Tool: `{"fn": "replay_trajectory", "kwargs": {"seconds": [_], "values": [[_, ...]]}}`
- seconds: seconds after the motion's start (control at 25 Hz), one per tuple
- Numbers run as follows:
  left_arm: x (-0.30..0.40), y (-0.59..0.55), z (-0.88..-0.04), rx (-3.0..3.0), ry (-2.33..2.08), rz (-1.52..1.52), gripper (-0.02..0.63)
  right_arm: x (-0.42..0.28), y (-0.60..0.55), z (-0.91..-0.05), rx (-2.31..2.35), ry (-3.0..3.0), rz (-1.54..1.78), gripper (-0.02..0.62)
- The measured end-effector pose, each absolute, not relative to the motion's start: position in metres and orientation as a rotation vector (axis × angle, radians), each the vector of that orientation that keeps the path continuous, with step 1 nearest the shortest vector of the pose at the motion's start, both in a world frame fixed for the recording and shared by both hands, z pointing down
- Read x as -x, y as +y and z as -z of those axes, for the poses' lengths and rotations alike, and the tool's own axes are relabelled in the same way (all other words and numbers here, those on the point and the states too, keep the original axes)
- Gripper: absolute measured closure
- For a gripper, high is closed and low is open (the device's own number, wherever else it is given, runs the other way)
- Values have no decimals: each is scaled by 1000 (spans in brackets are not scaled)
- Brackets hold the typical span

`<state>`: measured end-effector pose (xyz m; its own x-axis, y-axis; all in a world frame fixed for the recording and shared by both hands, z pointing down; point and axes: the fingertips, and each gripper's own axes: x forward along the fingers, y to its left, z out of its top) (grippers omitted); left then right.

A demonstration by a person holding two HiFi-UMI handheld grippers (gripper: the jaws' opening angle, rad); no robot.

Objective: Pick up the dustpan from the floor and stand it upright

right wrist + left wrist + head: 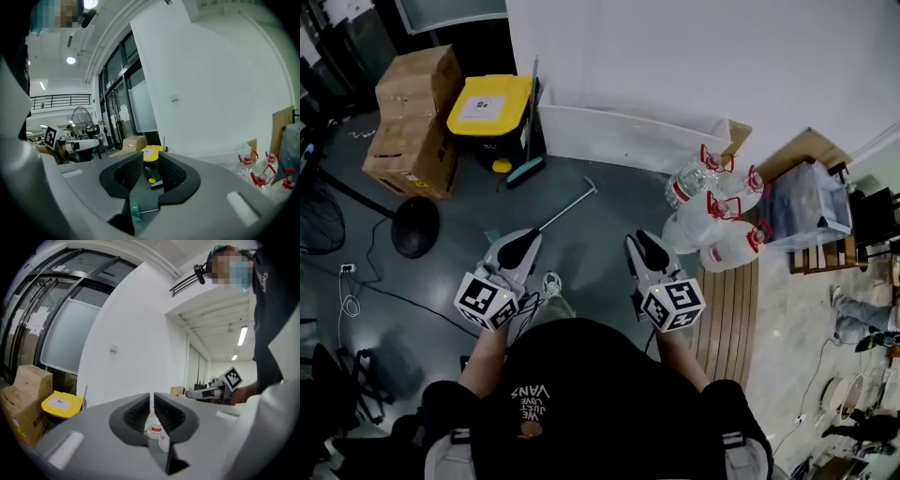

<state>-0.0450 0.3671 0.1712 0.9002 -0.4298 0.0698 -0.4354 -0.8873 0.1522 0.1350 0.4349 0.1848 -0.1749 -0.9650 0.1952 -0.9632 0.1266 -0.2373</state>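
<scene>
Status: we judge the task not yet begun. The dustpan (pixel 570 204) lies flat on the floor, on our side of the yellow-lidded bin (pixel 490 105) and a little to its right. Its long handle runs slantwise away from us. Its teal pan end sits nearer to us than the bin and is partly covered in the head view by the left gripper (pixel 521 246).

We hold both tongs up in front of the body, and neither touches the dustpan.
- Left gripper: jaws pressed almost together, pinching nothing.
- Right gripper (pixel 649 251): jaws a little apart, nothing between them. It looks toward the bin, with the dustpan low in its view.

Left to do: reach down, grip the handle, lift, and stand the dustpan upright.
</scene>
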Motion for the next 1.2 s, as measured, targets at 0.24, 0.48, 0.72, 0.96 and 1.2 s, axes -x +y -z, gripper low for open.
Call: {"fn": "replay_trajectory", "kwargs": {"seconds": [0.24,0.48,0.72,0.96,1.2], "values": [[50,302,-182,-2895,-602,-57,548,-135,370,-185,2080,2289,467,479],[69,247,-187,-2877,-593,-53,493,-120,315,-184,2112,2272,462,465],[78,205,-189,-2871,-582,-39,454,-112,273,-186,2119,2244,480,463],[81,178,-200,-2844,-591,-41,437,-115,244,-192,2122,2227,503,463],[67,155,-210,-2815,-645,-48,437,-140,216,-206,2093,2229,559,463]]}}
